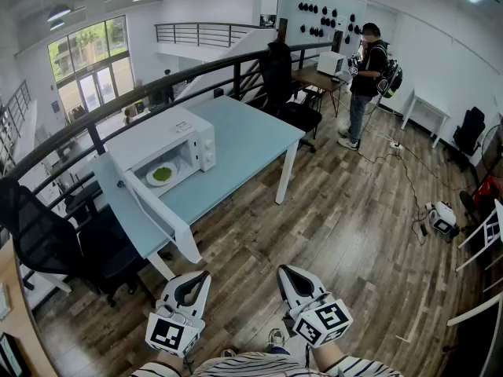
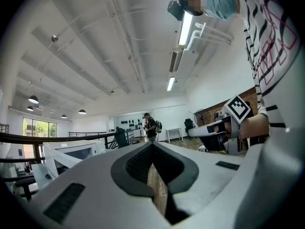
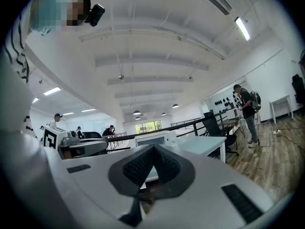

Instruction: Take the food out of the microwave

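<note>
Closest in, above the wearer's striped sleeves (image 1: 244, 364), the left gripper (image 1: 195, 285) and the right gripper (image 1: 292, 283) sit side by side, pointing level, each with its jaws clenched together on nothing. Ahead of them, off toward the left gripper's side and well apart from both, the food (image 1: 162, 173) is a green heap on a white plate (image 1: 149, 180) inside the white microwave (image 1: 161, 136). Its door (image 1: 157, 210) stands open, swung out toward the grippers. The microwave stands at the near end of a pale blue table (image 1: 247, 140). Black chairs (image 1: 47, 242) crowd beyond the left gripper, and a dark railing (image 1: 157, 89) runs behind the table. Wooden floor (image 1: 346, 210) spreads ahead of the right gripper. Far beyond it, another person (image 1: 365, 77) with a backpack stands by a desk.
</note>
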